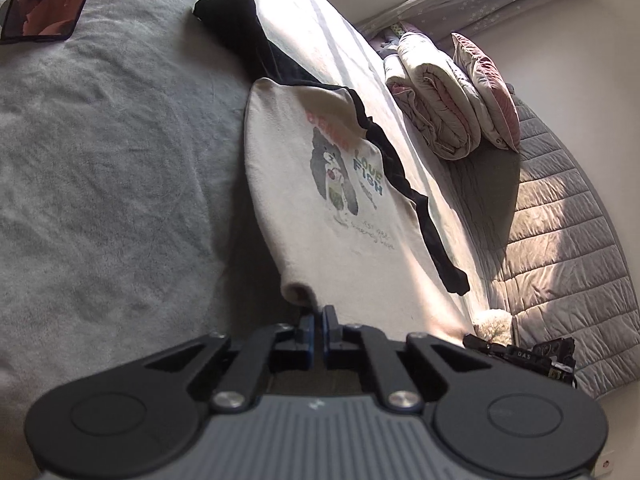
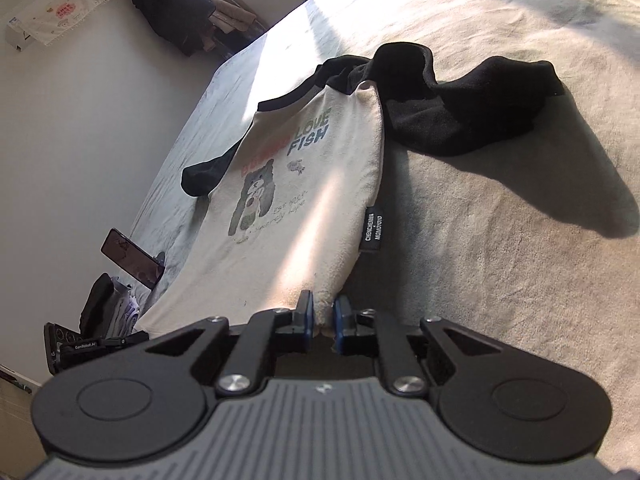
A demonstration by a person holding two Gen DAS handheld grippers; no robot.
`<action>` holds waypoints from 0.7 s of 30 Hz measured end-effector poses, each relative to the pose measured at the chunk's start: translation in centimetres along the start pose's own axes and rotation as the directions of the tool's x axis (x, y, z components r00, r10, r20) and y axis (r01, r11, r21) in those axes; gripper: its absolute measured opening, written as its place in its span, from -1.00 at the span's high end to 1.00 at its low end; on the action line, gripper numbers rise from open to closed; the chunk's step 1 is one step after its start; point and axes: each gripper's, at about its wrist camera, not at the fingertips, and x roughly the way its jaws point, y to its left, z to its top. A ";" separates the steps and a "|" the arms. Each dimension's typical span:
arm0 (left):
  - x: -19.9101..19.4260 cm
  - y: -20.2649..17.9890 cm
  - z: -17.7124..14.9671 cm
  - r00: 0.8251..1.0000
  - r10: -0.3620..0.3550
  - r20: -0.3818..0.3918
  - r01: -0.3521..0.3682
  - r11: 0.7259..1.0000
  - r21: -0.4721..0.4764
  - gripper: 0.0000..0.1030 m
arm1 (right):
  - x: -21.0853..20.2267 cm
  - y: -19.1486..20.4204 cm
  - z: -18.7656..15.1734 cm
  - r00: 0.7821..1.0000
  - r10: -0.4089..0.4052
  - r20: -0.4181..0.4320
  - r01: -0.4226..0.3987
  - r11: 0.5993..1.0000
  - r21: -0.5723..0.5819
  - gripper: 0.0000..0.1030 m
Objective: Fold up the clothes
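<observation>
Sunlit bed (image 2: 500,240) under a pale blanket: the left gripper (image 1: 319,312) is clenched on one hem corner of a cream sweatshirt (image 1: 312,200) with black sleeves, and the right gripper (image 2: 323,307) is clamped on the other corner, both raised off the bed. Its body stretches toward the far edge, printed front up, sleeves spread to either side. Folding looks barely begun; sleeves and body remain unfolded.

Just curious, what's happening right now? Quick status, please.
Left tool and right tool pinch the shirt hem. Black sleeves spread on the bed. Nothing in the way.
</observation>
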 end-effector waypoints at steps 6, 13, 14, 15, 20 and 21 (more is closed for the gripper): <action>-0.6 0.4 -1.4 0.998 0.030 -0.057 -0.026 0.998 0.059 1.00 | -1.1 -0.7 -1.4 0.999 -0.006 -0.039 0.006 1.000 -0.006 0.76; 0.3 2.1 -0.4 0.996 0.086 -0.025 -0.086 0.996 0.024 0.43 | 0.6 -1.2 -2.0 0.992 -0.086 -0.097 0.083 0.996 -0.028 0.69; 0.4 2.2 -0.2 0.996 0.091 -0.011 -0.091 0.996 0.021 0.22 | 0.8 -1.1 -2.0 0.990 -0.097 -0.098 0.094 0.995 -0.034 0.65; 0.7 2.3 0.1 0.995 0.101 -0.009 -0.101 0.995 0.016 0.19 | 0.9 -1.1 -2.0 0.989 -0.108 -0.099 0.105 0.994 -0.041 0.60; 2.9 2.8 1.1 0.989 0.146 -0.017 -0.147 0.989 -0.017 0.16 | 1.4 -2.1 -1.6 0.988 -0.118 -0.100 0.117 0.993 -0.011 0.22; 3.4 2.9 1.2 0.989 0.146 -0.023 -0.147 0.989 -0.022 0.18 | 1.4 -2.1 -1.5 0.989 -0.117 -0.092 0.117 0.993 -0.007 0.05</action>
